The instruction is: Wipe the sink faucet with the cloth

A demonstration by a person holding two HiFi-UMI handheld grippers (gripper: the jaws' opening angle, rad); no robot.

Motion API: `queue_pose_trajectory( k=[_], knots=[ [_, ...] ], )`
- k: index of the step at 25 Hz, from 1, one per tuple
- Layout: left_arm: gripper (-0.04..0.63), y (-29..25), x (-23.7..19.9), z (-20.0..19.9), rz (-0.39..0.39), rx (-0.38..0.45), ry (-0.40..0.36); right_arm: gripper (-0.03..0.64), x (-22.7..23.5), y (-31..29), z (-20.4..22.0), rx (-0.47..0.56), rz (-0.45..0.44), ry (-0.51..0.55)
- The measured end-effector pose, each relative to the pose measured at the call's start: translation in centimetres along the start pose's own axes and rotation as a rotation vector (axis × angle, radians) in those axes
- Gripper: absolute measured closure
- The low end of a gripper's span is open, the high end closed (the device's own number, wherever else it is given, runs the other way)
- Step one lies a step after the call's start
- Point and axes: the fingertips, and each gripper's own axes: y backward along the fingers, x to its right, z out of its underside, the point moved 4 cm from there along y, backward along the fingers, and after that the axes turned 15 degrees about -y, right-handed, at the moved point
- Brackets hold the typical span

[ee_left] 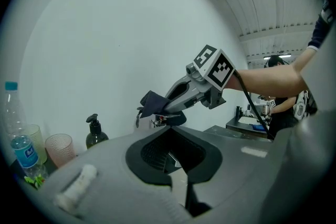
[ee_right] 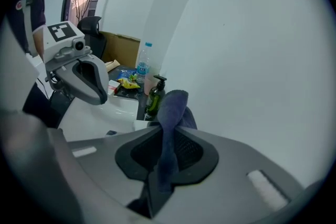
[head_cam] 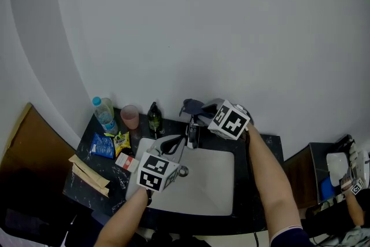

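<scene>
The chrome faucet (head_cam: 192,133) stands at the back of the white sink (head_cam: 214,188). My right gripper (head_cam: 200,112) hovers just above and behind it, shut on a dark blue cloth (head_cam: 192,106) that bunches over the faucet top. In the right gripper view the cloth (ee_right: 173,107) runs between the closed jaws and hides the faucet. From the left gripper view, the cloth (ee_left: 154,104) hangs right over the faucet (ee_left: 157,123); whether they touch I cannot tell. My left gripper (head_cam: 171,145) is shut and empty, held over the basin's left side and pointing toward the faucet.
Along the dark counter (head_cam: 263,150) left of the sink stand a water bottle (head_cam: 104,114), a pink cup (head_cam: 130,117) and a dark soap bottle (head_cam: 154,118), with snack packets (head_cam: 110,145) in front. A white wall rises directly behind. Another person (head_cam: 354,182) is at the far right.
</scene>
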Motion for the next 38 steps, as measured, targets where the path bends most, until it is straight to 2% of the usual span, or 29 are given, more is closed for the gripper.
queue_pose_trajectory(
  k=[15, 21, 27, 34, 38],
  knots=[
    [0.594, 1.9, 1.4, 0.2, 0.031, 0.006, -0.007, 0.563, -7.2, 3.2, 1.2, -0.023, -0.078, 0.053],
    [0.594, 2.8, 1.2, 1.1, 0.054, 0.001, -0.007, 0.563, -10.8, 2.9, 2.8, -0.028, -0.109, 0.031],
    [0.594, 3.1, 1.1, 1.9, 0.095, 0.003, 0.009, 0.563, -12.0, 2.7, 3.8, 0.016, -0.045, -0.038],
    [0.594, 2.4, 1.4, 1.8, 0.099, -0.005, -0.001, 0.561, -9.0, 3.0, 3.8, 0.027, 0.088, -0.031],
    [0.594, 2.0, 1.3, 1.6, 0.084, -0.021, -0.014, 0.562, -7.3, 1.8, 4.3, 0.023, 0.103, -0.036]
  ],
)
